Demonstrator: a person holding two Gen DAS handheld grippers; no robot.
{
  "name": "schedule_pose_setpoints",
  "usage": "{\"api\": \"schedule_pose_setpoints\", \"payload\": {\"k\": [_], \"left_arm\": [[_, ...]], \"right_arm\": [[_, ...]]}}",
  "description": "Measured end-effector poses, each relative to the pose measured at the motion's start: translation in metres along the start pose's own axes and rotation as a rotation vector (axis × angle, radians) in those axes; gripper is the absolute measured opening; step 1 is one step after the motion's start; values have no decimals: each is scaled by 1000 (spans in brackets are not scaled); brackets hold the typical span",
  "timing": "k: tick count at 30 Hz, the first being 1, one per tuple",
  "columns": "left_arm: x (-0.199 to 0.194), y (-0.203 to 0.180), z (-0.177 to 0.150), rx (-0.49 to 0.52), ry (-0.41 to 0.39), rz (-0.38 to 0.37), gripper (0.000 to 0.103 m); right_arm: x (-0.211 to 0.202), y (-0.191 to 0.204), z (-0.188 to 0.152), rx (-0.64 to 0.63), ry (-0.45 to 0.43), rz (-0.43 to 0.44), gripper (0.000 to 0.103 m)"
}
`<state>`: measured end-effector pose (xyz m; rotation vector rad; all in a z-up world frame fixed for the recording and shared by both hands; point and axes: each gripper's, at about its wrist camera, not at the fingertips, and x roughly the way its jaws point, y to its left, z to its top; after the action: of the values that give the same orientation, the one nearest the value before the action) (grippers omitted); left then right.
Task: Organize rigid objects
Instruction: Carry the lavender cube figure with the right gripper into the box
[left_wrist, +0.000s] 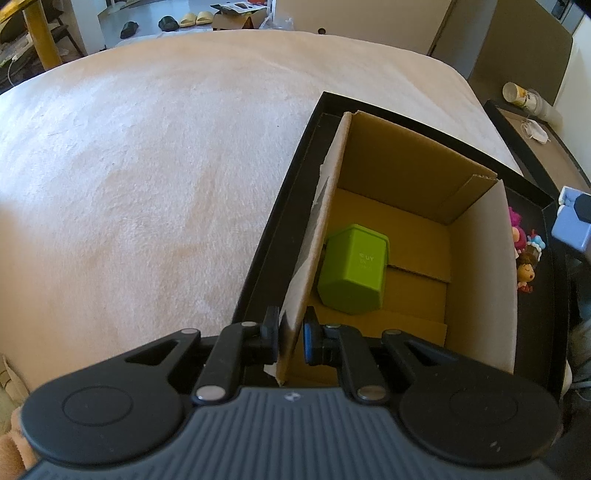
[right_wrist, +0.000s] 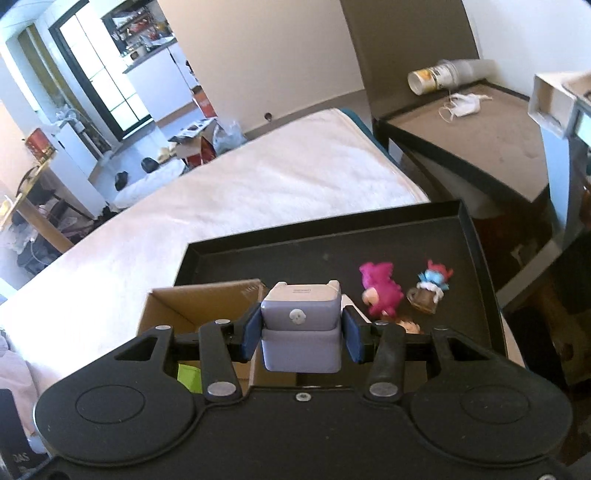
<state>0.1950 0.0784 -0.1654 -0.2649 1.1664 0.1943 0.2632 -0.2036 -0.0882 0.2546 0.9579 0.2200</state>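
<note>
Fingers (left_wrist: 271, 332) of the left gripper (left_wrist: 290, 338) pinch the near wall of the cardboard box (left_wrist: 476, 258), one pad outside and one inside, steadying it in the black tray (left_wrist: 280, 221). Inside the box a green block (left_wrist: 352, 275) lies on the floor by that wall. Across the tray, the right gripper (right_wrist: 300, 332) clamps a lavender block (right_wrist: 301, 328) by its sides, raised above the tray beside the box's right wall. Small toy figures (right_wrist: 382, 291) stand loose on the tray. The step in hand looks like loading the box: the next move calls for carrying the lavender block leftward over the opening, lowering it beside the green one, then spreading the fingers.
</note>
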Motion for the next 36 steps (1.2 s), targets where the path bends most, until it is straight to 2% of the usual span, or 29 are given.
{"api": "schedule_pose_setpoints", "payload": {"k": [14, 36], "left_arm": [[0, 8, 1, 7, 7, -37, 12], [3, 15, 7, -14, 27, -51, 12]], "right_arm": [[6, 36, -10, -35, 24, 20, 45], [60, 90, -34, -47, 129, 107, 45]]}}
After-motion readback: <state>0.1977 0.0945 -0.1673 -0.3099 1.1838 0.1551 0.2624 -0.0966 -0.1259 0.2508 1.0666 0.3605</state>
